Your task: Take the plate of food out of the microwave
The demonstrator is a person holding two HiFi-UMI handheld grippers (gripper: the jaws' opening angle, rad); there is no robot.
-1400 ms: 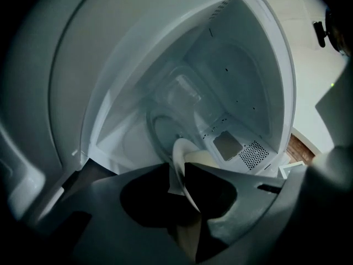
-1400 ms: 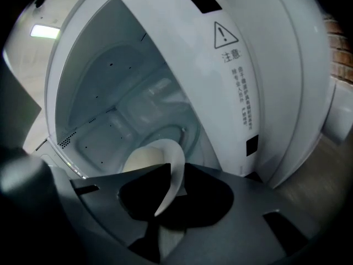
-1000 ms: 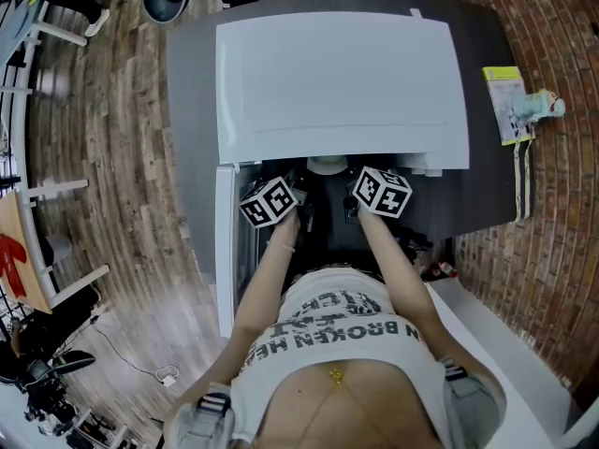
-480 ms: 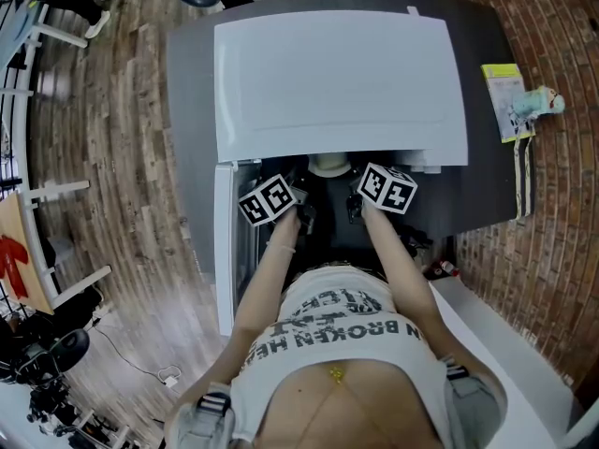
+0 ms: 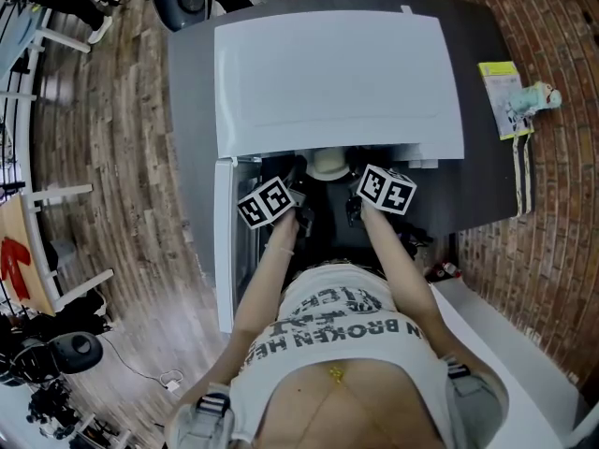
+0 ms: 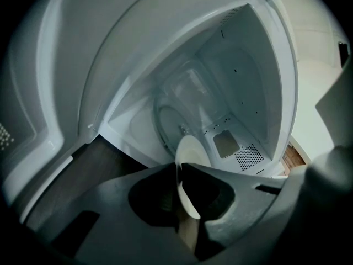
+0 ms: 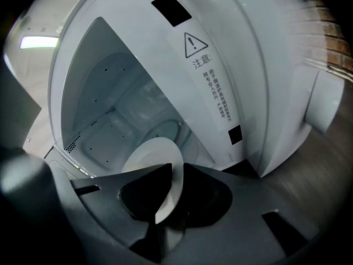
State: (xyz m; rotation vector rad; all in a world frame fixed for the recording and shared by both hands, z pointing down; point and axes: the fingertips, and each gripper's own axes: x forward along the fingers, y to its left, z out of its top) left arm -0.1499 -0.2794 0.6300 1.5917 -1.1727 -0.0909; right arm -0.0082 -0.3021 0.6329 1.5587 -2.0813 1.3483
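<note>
A white microwave [image 5: 337, 73] stands on a dark table [image 5: 192, 110] with its door [image 5: 223, 241] swung open on the left. A white plate [image 5: 328, 165] shows at the mouth of the cavity; I see no food on it. My left gripper [image 5: 301, 178] holds the plate's rim [image 6: 190, 159] between its jaws [image 6: 178, 167]. My right gripper [image 5: 351, 176] holds the opposite rim [image 7: 151, 159] the same way [image 7: 176, 167]. Both pairs of jaws have just been closing onto the rim. The glass turntable [image 6: 165, 120] lies behind the plate.
The microwave's inner walls stand close on both sides of the plate. A yellow card [image 5: 501, 92] and a small figure [image 5: 541, 99] lie at the table's right edge. A white counter [image 5: 505, 344] runs at the lower right, against a brick surface [image 5: 562, 204].
A little more of the plate shows at the microwave's mouth than one second ago. Both grippers have stayed almost where they were.
</note>
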